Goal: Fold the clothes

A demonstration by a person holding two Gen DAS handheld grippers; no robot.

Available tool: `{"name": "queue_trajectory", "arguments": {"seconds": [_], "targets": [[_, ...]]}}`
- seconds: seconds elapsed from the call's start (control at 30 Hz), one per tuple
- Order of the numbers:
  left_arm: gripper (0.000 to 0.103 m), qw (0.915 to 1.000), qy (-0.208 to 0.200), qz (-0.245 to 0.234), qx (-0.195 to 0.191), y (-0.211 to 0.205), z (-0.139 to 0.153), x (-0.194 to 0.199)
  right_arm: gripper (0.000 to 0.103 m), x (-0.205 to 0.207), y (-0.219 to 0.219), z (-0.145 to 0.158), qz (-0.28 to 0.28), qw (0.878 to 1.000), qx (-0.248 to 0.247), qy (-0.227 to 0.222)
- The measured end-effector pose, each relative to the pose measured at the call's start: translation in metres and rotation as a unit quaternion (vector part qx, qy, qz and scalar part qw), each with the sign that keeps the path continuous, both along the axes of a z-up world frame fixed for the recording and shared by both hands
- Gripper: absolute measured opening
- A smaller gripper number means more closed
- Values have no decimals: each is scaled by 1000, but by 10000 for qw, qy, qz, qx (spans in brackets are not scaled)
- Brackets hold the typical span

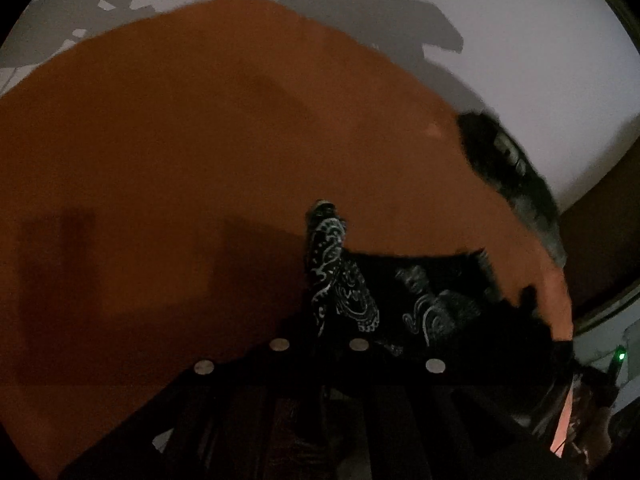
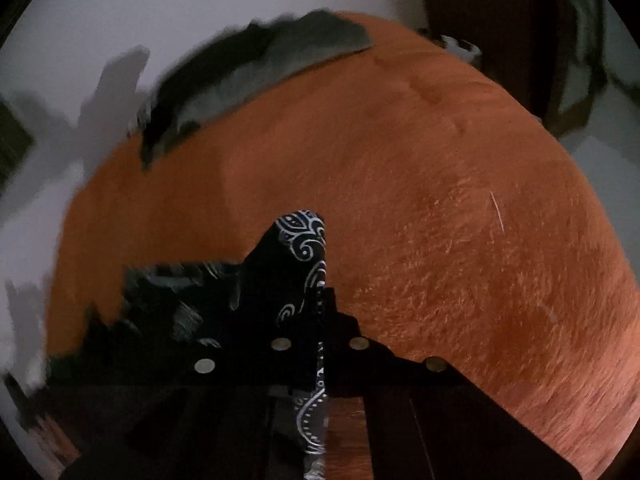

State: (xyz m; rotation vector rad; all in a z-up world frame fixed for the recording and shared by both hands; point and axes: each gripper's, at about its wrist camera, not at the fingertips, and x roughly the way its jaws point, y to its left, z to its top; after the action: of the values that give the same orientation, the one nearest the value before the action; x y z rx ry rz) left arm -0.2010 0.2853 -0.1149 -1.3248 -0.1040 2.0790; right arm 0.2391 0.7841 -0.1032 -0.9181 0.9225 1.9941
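- a black paisley cloth (image 1: 344, 280) is seen pinched in the left gripper (image 1: 320, 344), a corner of it standing up past the fingers, with the rest trailing off to the right in that view.
- in the right wrist view the same cloth (image 2: 300, 256) is clamped in the right gripper (image 2: 320, 344), a patterned strip running back between the closed fingers and a dark panel spreading to the left.
- both grippers are judged to be clenched on cloth corners, so that one edge is stretched between them; this is read as the grip needed to carry an edge over for a fold.
- an orange blanket (image 2: 440, 200) is laid beneath as the work surface, its nap sharp on the near right and blurred at the far side.
- a second dark piece of fabric (image 2: 248, 76) is seen at the far left edge of the blanket; in the left view a dark patterned piece (image 1: 516, 184) lies at the right edge. whether this is part of the held cloth or a separate garment cannot be told.
- a pale wall (image 1: 540, 60) stands beyond the blanket, crossed by grey shadows.
- the cloth appears lifted at its held corners, not lying flat; the fold is judged to be under way, not finished.
- the scene is dim and parts are smeared, so the cloth's full outline cannot be made out.
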Motion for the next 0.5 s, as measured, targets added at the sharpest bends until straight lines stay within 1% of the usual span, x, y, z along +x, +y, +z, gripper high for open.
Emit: {"name": "queue_trajectory", "arguments": {"seconds": [0.03,0.07,0.13,0.17,0.2,0.27,0.3,0.33,0.37,0.4,0.47,0.5], "targets": [[3,9999,-84,-26,-112,4,-4,-1,1,-12,-2,-8,96,9999,-32,-49],[5,9997,-117,37,-216,6,-5,-4,1,-14,1,-15,207,9995,-217,-63],[16,9992,-294,11,-256,0,-8,-6,8,-8,9,-27,199,9971,-729,-16],[25,9988,-417,-25,-263,-2,-9,-6,22,-5,13,-34,126,9946,-1033,56],[28,9987,-434,-61,-258,-10,-9,-6,35,3,15,-39,-15,9913,-1303,176],[29,9993,-312,-22,-218,-25,-4,-4,42,23,14,-34,-275,9891,-1385,423],[31,9995,-243,11,-191,-35,0,-3,46,36,11,-29,-421,9884,-1372,498],[34,9996,-230,87,-156,-50,3,-2,48,46,7,-25,-491,9872,-1395,596],[43,9996,-216,136,-145,-68,4,3,48,57,1,-22,-542,9856,-1443,700],[46,9995,-257,116,-172,-78,2,13,48,69,-9,-20,-500,9822,-1608,832],[46,9991,-342,74,-225,-100,-1,32,48,91,-30,-16,-392,9745,-1926,1083],[46,9987,-502,-66,-101,-116,-4,55,48,100,-49,-15,-217,9719,-2038,1154]]}}
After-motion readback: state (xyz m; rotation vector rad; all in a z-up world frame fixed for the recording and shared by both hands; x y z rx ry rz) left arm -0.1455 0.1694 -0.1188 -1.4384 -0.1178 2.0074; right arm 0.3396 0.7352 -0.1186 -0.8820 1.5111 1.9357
